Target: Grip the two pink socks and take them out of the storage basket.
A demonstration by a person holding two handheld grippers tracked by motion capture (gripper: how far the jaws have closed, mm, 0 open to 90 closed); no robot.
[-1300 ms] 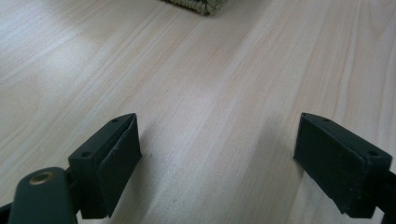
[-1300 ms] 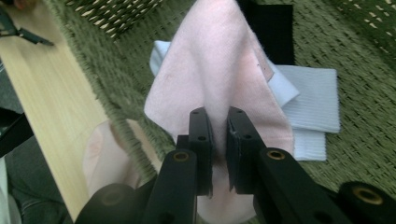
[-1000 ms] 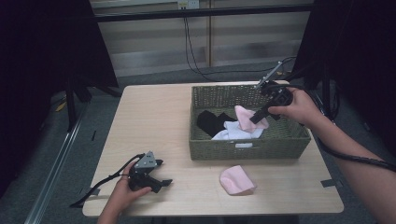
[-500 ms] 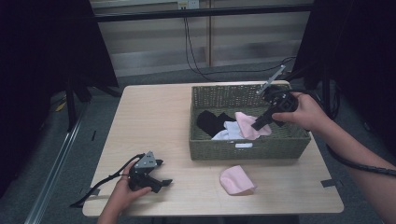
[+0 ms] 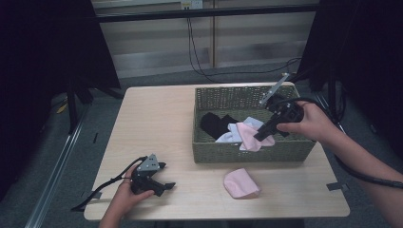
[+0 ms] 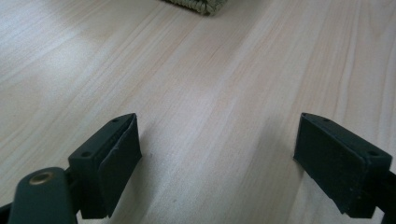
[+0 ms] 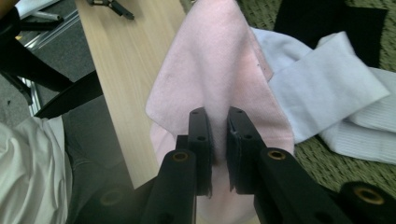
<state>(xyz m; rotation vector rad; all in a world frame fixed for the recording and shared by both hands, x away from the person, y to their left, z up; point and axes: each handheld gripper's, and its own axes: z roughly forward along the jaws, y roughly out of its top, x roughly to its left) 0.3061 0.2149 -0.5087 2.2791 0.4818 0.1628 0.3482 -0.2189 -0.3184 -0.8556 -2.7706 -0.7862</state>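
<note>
The pink sock (image 7: 219,70) hangs over the front wall of the basket (image 5: 252,152), pinched tight in the right gripper (image 7: 218,140), with white socks (image 7: 345,107) and a black sock (image 5: 216,124) lying in the basket just behind it. I think the grip is only on a small fold, so the sock could slip out and fall back in, or catch on the wall. The left gripper (image 6: 217,163) rests wide open and empty on the table (image 6: 224,84), and another pink sock (image 5: 241,183) lies there too.
</note>
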